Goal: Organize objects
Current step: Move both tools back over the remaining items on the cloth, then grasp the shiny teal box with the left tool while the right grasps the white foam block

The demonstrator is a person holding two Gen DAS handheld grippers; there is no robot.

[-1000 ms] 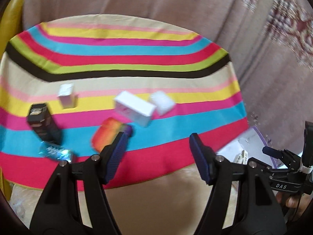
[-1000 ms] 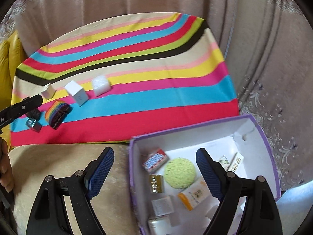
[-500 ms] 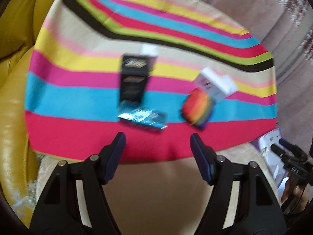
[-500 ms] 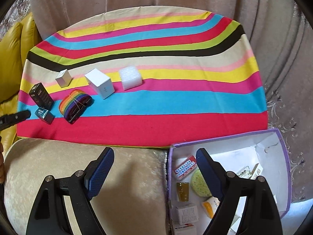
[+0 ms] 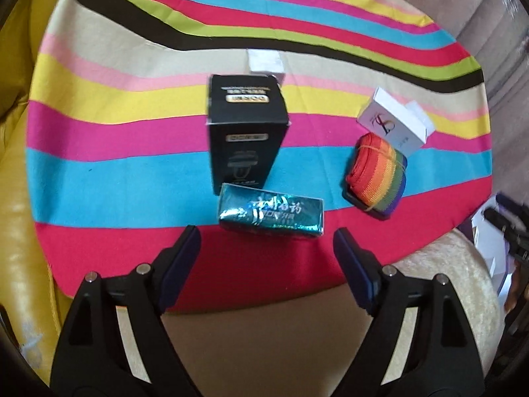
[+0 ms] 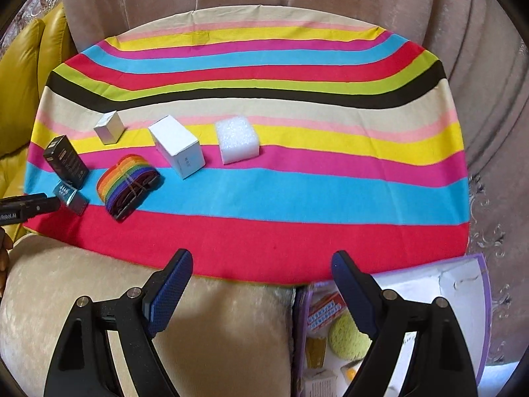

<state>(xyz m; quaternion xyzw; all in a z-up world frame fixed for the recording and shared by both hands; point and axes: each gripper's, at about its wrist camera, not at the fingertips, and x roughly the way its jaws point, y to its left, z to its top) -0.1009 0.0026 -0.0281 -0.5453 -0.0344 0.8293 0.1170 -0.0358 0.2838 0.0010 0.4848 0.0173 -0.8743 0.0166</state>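
- Two claws, both empty: your left gripper (image 5: 267, 244) has just been spreading its jaws with nothing between them, and your right gripper (image 6: 262, 269) hangs wide open over the cushion edge, holding nothing either.
- Biggest thing near the right claw is the purple-rimmed box (image 6: 476, 264), just below and right of its right finger, already holding a few sorted bits. Looks like that's where everything goes.
- Ahead of both claws is the striped cloth (image 5: 115, 182) with the loose stuff on it.
- The black carton (image 5: 246, 132) stands straight ahead of the left claw, right behind your likely target.
- The rainbow strap roll (image 5: 377, 175) is ahead and to the right, with the white box (image 5: 395, 125) touching it behind.
- The teal foil pack (image 5: 271, 213) lies flat just past the left fingertips, lined up crosswise between them. Drop straight down, pinch its short ends, and stay clear of the black carton so you don't tip it.
- Versus a second ago: the left claw has swung over from the white box area and come down, so the teal pack is now centred and close.
- The right claw has pulled off the purple box; it now shows mostly cloth.
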